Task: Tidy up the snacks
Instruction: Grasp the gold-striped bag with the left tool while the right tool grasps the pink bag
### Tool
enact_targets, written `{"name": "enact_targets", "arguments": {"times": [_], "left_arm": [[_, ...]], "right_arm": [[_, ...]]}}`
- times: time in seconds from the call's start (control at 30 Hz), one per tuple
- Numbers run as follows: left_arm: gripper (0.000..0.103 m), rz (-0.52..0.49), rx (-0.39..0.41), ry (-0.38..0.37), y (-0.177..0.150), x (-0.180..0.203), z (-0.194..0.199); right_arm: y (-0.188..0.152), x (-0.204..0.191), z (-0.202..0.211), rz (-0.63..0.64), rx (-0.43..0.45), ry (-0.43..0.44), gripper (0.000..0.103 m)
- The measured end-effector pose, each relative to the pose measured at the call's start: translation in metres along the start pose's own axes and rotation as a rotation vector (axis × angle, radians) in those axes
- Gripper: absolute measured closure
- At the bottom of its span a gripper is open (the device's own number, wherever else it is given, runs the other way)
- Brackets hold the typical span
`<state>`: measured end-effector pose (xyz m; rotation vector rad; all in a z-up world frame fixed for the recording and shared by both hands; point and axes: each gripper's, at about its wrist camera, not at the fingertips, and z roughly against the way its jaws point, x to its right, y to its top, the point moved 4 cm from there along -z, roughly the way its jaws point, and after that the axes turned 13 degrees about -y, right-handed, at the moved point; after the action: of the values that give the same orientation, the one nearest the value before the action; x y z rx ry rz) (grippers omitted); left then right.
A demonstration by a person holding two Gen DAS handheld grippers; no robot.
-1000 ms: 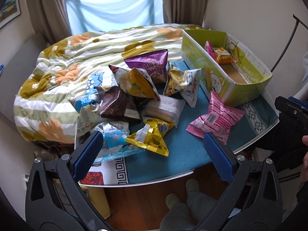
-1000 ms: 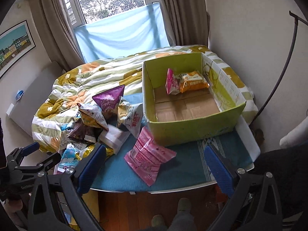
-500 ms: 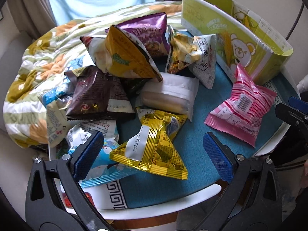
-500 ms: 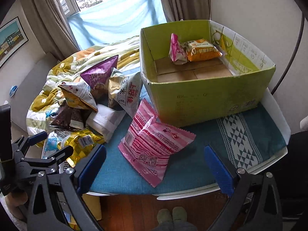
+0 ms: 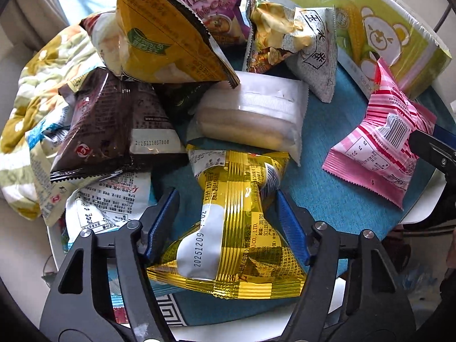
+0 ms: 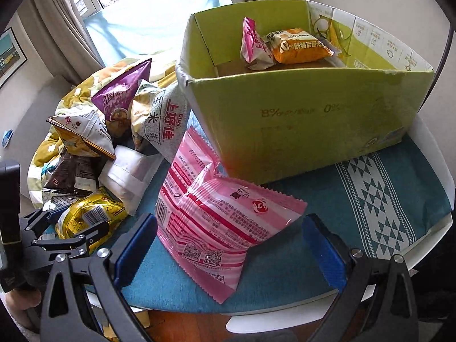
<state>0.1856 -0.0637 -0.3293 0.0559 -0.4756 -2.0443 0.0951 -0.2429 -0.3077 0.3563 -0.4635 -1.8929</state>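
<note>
A: Gold foil, crinkled: the gold snack packet (image 5: 228, 236) lies at the near edge of the surface (image 5: 313, 193), and the left tool (image 5: 228, 199) has it by the waist. The blue pads have just been closing, and now they press into both sides, pinching the packet in.

B: And the pink one?

A: The pink packet (image 6: 216, 216) lies to the right of the gold one, on the teal cloth, its far end leaning against the green cardboard box (image 6: 299, 119). The right tool (image 6: 230, 242) straddles its near end with its pads apart; the left pad is just beside the wrapper and the right pad stands clear.

B: What's around them?

A: Just beyond the gold packet, a white wrapped packet (image 5: 253, 116); left of that a brown bag (image 5: 114, 131), and farther off a yellow bag (image 5: 162, 37) and a purple bag (image 5: 216, 2) heaped up. Inside the box, at its far end, an orange packet (image 6: 299, 45) and a small pink-and-white one (image 6: 253, 45).
</note>
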Motion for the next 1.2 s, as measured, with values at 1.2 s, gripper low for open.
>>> {"name": "enact_targets", "arguments": {"times": [1.2], "left_arm": [[0.062,0.078,0.063,-0.091,-0.004,0.008,0.028]], "right_arm": [[0.006,-0.025,-0.021,0.064,-0.010,0.050,0.025]]}}
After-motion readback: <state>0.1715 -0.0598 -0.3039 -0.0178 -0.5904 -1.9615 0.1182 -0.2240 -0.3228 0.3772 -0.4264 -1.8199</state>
